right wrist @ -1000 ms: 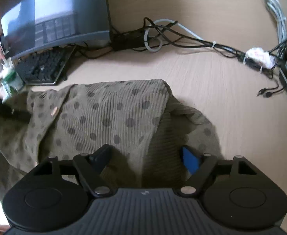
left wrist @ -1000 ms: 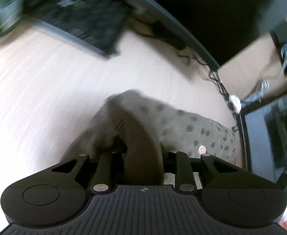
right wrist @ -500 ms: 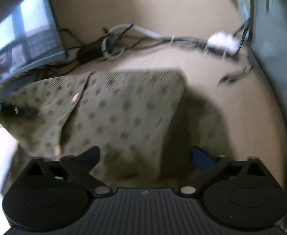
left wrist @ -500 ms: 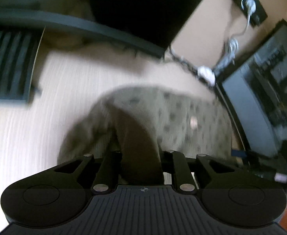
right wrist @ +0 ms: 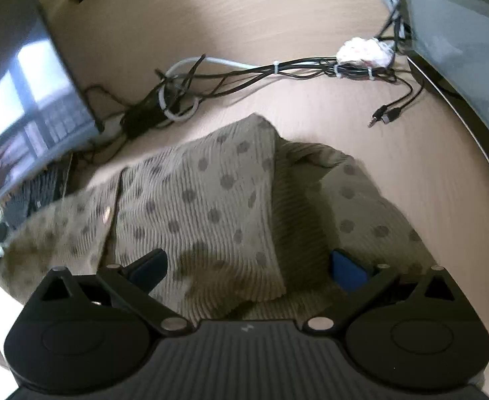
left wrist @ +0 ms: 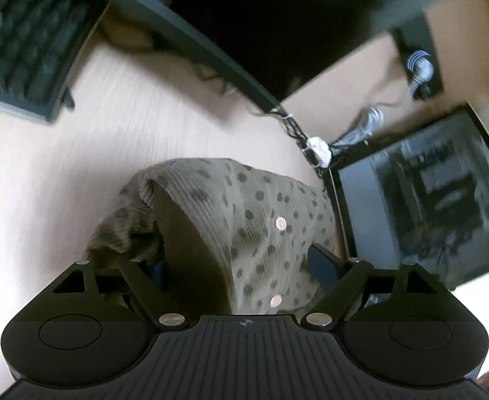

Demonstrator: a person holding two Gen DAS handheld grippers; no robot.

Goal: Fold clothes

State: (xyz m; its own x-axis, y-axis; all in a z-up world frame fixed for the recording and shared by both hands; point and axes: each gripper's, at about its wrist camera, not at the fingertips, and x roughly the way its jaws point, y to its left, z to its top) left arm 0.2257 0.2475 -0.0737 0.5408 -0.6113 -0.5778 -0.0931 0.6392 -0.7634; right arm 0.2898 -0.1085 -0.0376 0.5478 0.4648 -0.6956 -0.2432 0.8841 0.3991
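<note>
Dotted garment (right wrist: pixel 207 200) lies part-folded on bench (right wrist: pixel 428 166); left tool (left wrist: pixel 241 266) opening, letting cloth fall from between its jaws; right tool (right wrist: pixel 248 266) spread wide over the fold, gripping nothing

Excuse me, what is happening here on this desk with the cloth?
A person with a gripper in each hand is folding an olive dotted garment on a wooden desk. The left gripper is opening its jaws, with a raised fold of the cloth between them. The right gripper stands wide open over the folded part, not pinching it. Cables, a keyboard and monitors lie around.
</note>
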